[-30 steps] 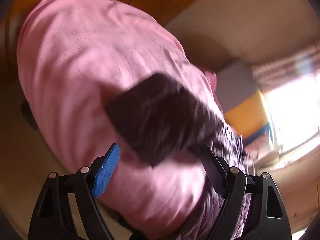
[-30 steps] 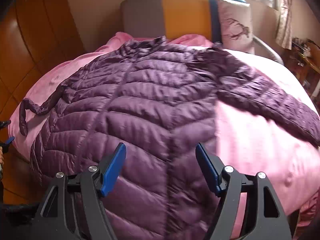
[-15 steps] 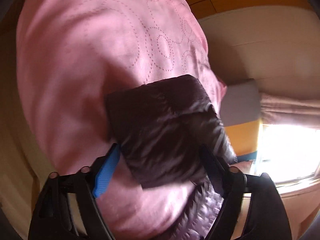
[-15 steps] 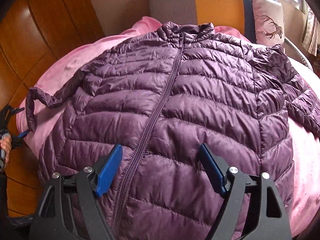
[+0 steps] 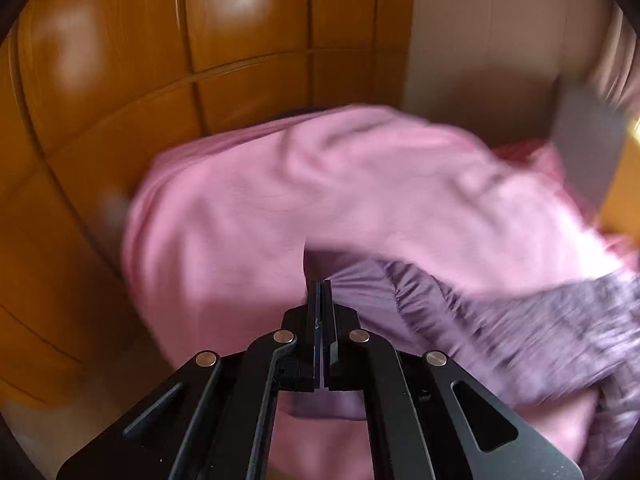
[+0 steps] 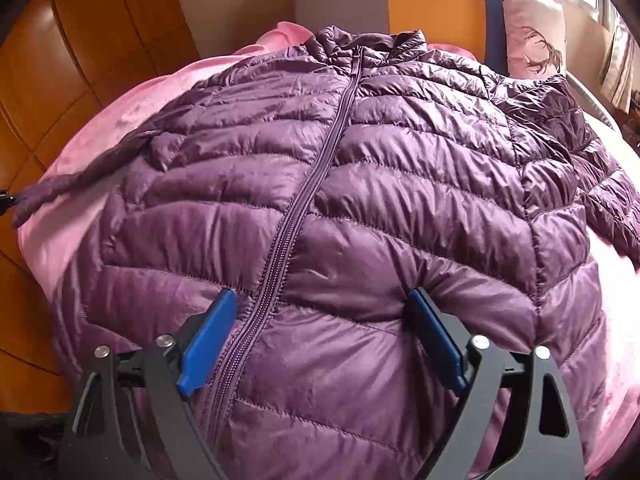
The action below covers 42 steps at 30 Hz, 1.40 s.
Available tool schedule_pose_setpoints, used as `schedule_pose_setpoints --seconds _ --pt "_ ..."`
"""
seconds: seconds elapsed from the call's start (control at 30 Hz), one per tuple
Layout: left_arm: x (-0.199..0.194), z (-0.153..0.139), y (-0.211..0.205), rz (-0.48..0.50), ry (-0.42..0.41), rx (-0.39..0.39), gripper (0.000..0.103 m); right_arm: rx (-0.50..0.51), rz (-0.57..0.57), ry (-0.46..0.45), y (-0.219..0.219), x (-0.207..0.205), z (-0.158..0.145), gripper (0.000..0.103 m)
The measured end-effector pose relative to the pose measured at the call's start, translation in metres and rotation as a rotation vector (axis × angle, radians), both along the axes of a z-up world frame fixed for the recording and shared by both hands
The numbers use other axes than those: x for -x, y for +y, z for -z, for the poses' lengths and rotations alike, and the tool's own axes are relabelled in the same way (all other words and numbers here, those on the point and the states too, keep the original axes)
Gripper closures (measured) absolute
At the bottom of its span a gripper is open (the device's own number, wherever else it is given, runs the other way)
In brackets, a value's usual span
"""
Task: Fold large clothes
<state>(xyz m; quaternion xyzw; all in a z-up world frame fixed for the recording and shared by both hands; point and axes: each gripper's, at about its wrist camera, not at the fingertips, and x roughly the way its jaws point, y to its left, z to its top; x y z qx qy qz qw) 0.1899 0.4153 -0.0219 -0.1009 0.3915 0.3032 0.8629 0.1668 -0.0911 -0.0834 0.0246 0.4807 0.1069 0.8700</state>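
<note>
The left gripper [image 5: 320, 292] has just closed; its fingers pinch the cuff of the jacket's sleeve [image 5: 500, 320], which trails away to their right over the pink bedspread [image 5: 280, 200]. The right gripper [image 6: 320, 320] has just been widening; its fingers stand apart, astride the zip [image 6: 288, 236], pressing into the purple quilted jacket [image 6: 400, 184] spread flat on the bed.

– What carries it all?
– A bed [image 6: 100, 136] under a pink cover.
– And lying on it?
– A purple quilted jacket [image 6: 400, 184], front up, zipped, sleeves spread; a deer-print pillow [image 6: 532, 36] by the headboard.
</note>
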Motion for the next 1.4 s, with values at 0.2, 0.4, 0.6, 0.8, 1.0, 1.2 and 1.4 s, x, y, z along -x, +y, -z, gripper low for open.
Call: schedule_pose_setpoints --seconds 0.2,0.4,0.6,0.8,1.0,1.2,1.4 --pt "-0.021 0.07 0.01 -0.035 0.235 -0.12 0.103 0.048 -0.009 -0.052 0.005 0.003 0.01 0.01" --pt "-0.012 0.061 0.016 -0.134 0.191 -0.065 0.087 0.035 -0.006 -0.063 0.0 0.006 0.011 0.008" --pt "0.022 -0.005 -0.003 -0.152 -0.073 -0.057 0.019 -0.109 -0.009 -0.029 -0.021 0.007 -0.008 0.009" --pt "0.03 -0.03 -0.087 0.08 -0.233 0.082 0.019 -0.34 0.383 -0.081 -0.169 0.023 -0.035 0.017" --pt "0.008 -0.007 -0.214 0.442 -0.211 0.224 0.019 -0.472 0.92 -0.076 -0.363 0.074 -0.013 0.035" --pt "-0.006 0.022 -0.327 0.688 -0.139 0.283 0.019 -0.598 1.243 -0.147 -0.473 0.101 0.001 0.04" --pt "-0.011 0.042 -0.397 0.813 -0.05 0.242 0.019 -0.566 1.307 -0.129 -0.504 0.076 -0.007 0.081"
